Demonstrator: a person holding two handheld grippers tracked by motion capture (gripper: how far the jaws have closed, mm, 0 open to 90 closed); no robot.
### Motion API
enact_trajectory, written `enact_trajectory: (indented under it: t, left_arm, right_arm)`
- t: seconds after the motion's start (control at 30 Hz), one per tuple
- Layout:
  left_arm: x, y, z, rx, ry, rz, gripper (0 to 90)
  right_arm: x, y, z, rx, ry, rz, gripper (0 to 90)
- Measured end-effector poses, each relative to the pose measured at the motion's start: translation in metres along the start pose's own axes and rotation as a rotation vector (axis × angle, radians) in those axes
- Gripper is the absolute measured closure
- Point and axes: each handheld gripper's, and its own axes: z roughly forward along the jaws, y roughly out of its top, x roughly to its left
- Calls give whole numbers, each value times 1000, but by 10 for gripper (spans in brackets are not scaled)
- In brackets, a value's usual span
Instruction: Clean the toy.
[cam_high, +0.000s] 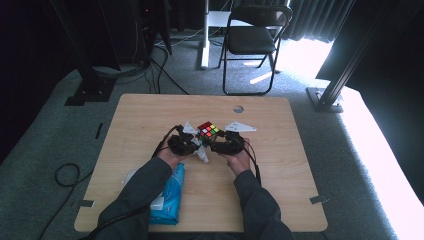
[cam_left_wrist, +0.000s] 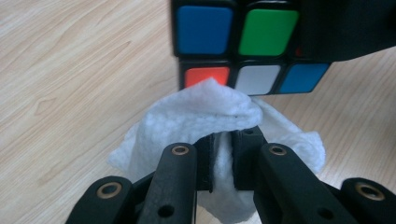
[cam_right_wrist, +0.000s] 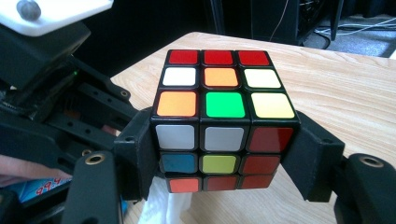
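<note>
High view: puzzle cube (cam_high: 208, 131) held above mid-table between left gripper (cam_high: 192, 143) and right gripper (cam_high: 218, 145), both hands close together. Blue wipes pack (cam_high: 170, 196) lying near the front edge by the left sleeve. Light wooden table (cam_high: 150, 115) with rounded corners and a small round hole near the far edge. Grey carpet beyond, folding chair (cam_high: 253, 37) behind the table, dark curtains, black frame legs either side, bright daylight at the right.

Left gripper view: jaws narrow, pinched on a folded white wipe (cam_left_wrist: 210, 116). Wipe's bunched tip touching the cube's lower row at the orange sticker. Cube (cam_left_wrist: 243, 46) just beyond.

Right gripper view: jaws wide, clamped on opposite side faces of the cube (cam_right_wrist: 224, 121), its scrambled top face tilted towards the camera. Left gripper's body just beside at the left, a corner of white wipe (cam_right_wrist: 163, 207) below.

Step in hand, by judgement: wiping a cube face while the other gripper steadies it. Next move calls for dragging the wipe across the row with light pressure, firm clamp retained, then turning the cube to present a fresh face.
</note>
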Motion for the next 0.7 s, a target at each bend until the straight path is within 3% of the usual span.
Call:
enact_trajectory:
  t: [0.5, 0.7]
  left_arm:
    - [-21, 4, 1, -4, -55, 80, 819]
    - [-15, 2, -10, -37, -54, 61, 819]
  right_arm:
    - [-2, 0, 2, -5, -7, 21, 344]
    - [-6, 0, 0, -1, -27, 22, 344]
